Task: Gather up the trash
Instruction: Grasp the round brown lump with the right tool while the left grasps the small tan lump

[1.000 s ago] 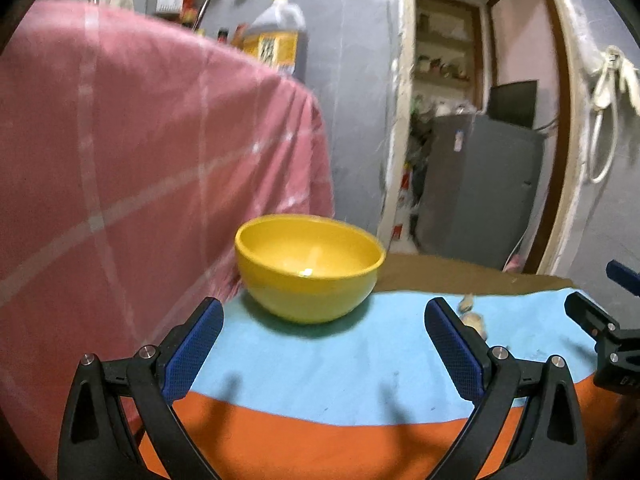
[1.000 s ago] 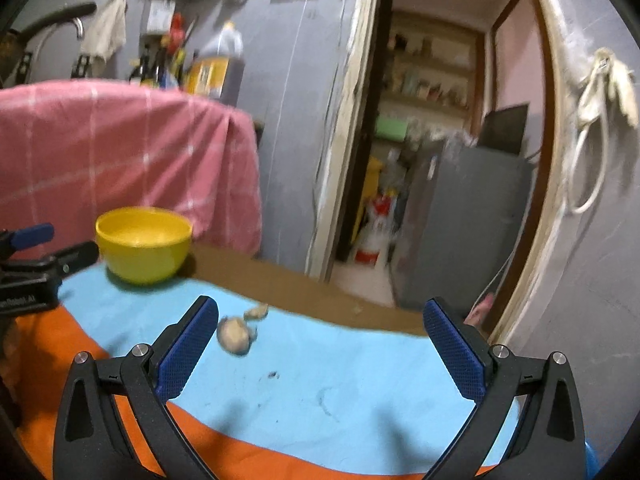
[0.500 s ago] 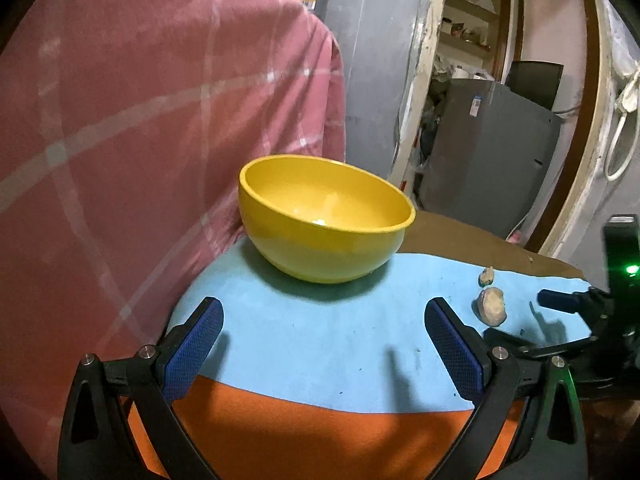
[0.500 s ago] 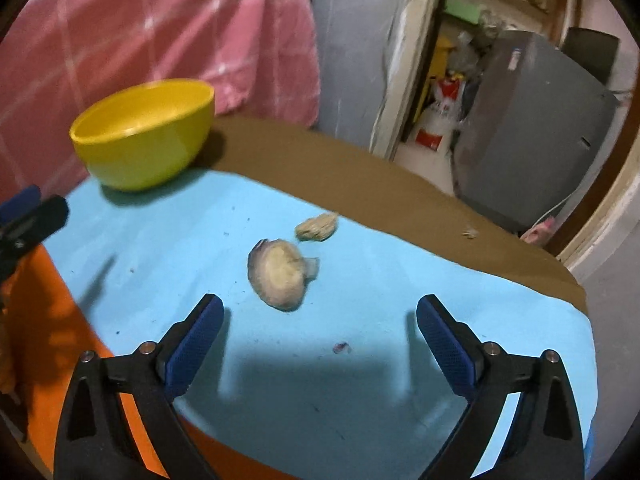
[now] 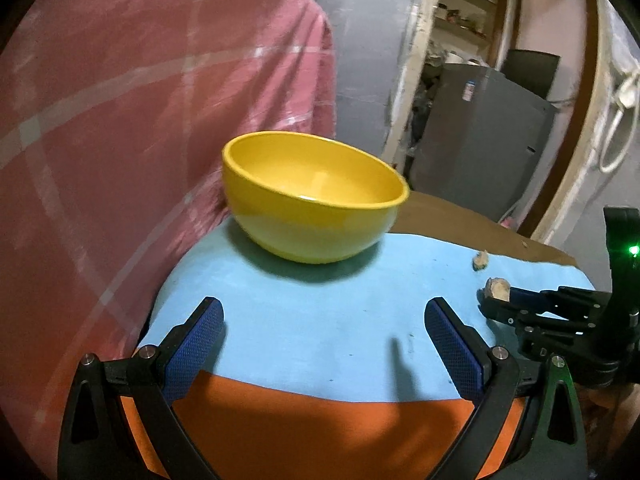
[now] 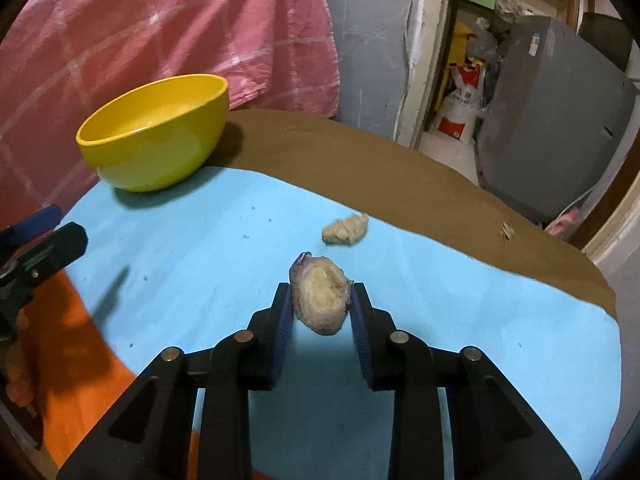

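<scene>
The person's hands are hardly seen. The right gripper (image 6: 320, 300) is closing, its pads pressing both sides of one pale scrap (image 6: 320, 298) lying on the blue cloth (image 6: 200, 248). A second, smaller scrap (image 6: 346, 230) lies just beyond. The left gripper (image 5: 322, 340) hangs wide apart, holding nothing, near the one yellow bowl (image 5: 312, 196).

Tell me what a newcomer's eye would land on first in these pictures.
The bright yellow bowl stands out first, sitting empty at the far left of the blue cloth, in front of a pink checked cloth. Next comes the pale food scrap between the fingers of the right gripper, which is closing on it. A smaller scrap lies just beyond.
</scene>
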Demonstrator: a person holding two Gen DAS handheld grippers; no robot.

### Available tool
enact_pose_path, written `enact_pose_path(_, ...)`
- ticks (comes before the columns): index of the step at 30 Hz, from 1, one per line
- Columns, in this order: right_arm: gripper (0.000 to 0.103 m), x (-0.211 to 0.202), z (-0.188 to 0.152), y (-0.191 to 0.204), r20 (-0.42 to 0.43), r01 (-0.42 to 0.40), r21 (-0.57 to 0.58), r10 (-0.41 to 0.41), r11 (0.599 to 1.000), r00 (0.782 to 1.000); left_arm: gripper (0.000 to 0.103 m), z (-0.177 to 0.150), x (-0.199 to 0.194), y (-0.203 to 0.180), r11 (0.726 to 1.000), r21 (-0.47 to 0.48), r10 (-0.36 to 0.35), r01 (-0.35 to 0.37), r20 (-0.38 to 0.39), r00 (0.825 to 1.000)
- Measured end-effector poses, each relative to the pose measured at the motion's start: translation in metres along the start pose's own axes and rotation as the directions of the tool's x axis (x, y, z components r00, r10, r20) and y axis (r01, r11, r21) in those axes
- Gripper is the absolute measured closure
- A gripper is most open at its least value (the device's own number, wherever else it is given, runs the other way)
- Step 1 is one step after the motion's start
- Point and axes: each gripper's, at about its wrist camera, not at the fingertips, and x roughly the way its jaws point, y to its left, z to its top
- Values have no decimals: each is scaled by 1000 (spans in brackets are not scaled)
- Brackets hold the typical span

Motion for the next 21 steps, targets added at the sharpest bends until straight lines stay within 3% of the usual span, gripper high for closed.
enact_pose_path(4, 76, -11, -14, -7, -16, 24, 10, -24, 1000, 1000, 4, -2, 2, -13, 998, 60, -4, 5, -9, 1000)
enact_pose_path(12, 76, -48, -53, -49, 56, 90, 209, -103, 974, 993, 4, -4, 22, -48, 979, 200, -21, 36, -80, 997)
enact_pose_path(16, 76, -54, -66, -67, 107, 59, 324, -98, 944, 989, 4, -3, 36, -67, 962, 264, -31, 64, -128, 991)
enact_pose_path(21, 76, -51, -63, -75, 119, 19, 347, -65, 938, 991, 5, 0, 49, -92, 937, 333, -58, 105, -147, 987)
